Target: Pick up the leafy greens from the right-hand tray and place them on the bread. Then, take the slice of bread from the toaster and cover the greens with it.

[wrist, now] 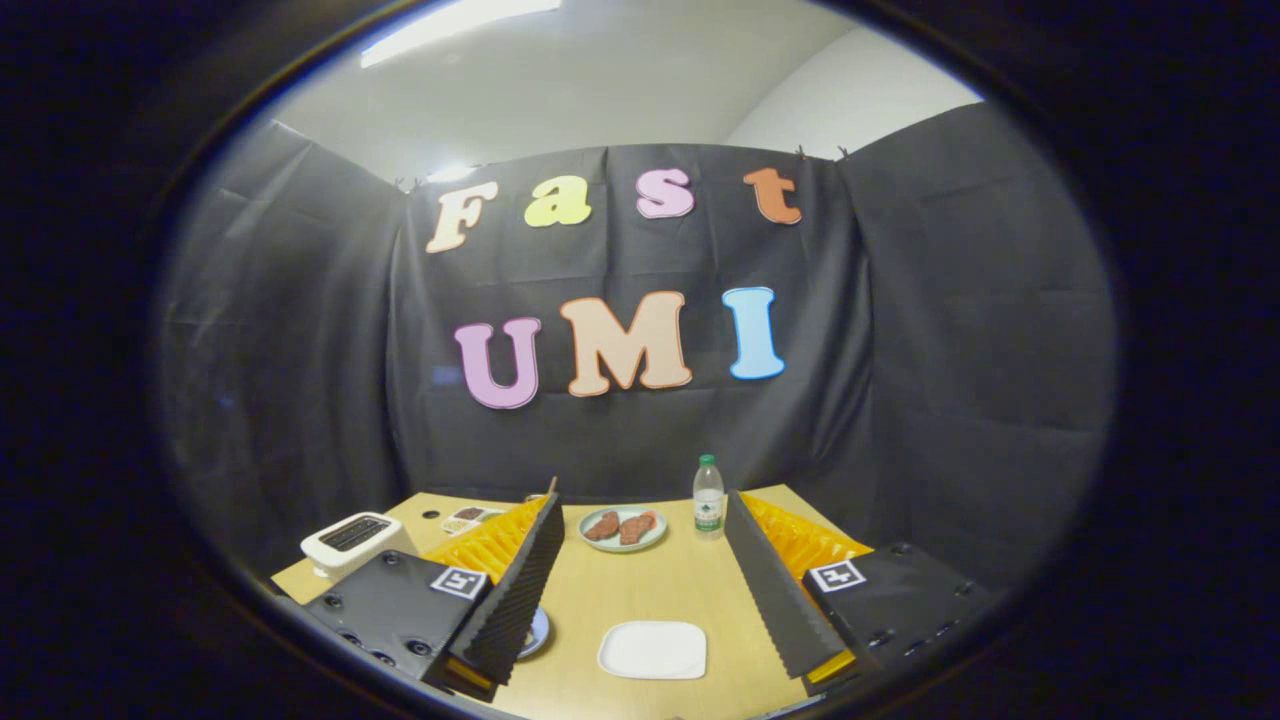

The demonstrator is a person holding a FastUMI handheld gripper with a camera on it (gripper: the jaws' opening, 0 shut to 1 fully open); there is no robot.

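Two jaws (640, 520) spread wide, empty, white plate (652, 650) between, bottle (708, 497) beyond

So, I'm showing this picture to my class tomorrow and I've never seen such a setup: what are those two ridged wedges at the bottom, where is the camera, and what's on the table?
The camera rides on a hand-held gripper and looks forward along its two fingers, the ridged wedges. They stand wide apart, holding nothing. Between them on the wooden table lies an empty white square plate. Beyond them sit a round plate with two brown meat pieces and a water bottle. Beside the left finger stands a white toaster, with a small tray behind it.
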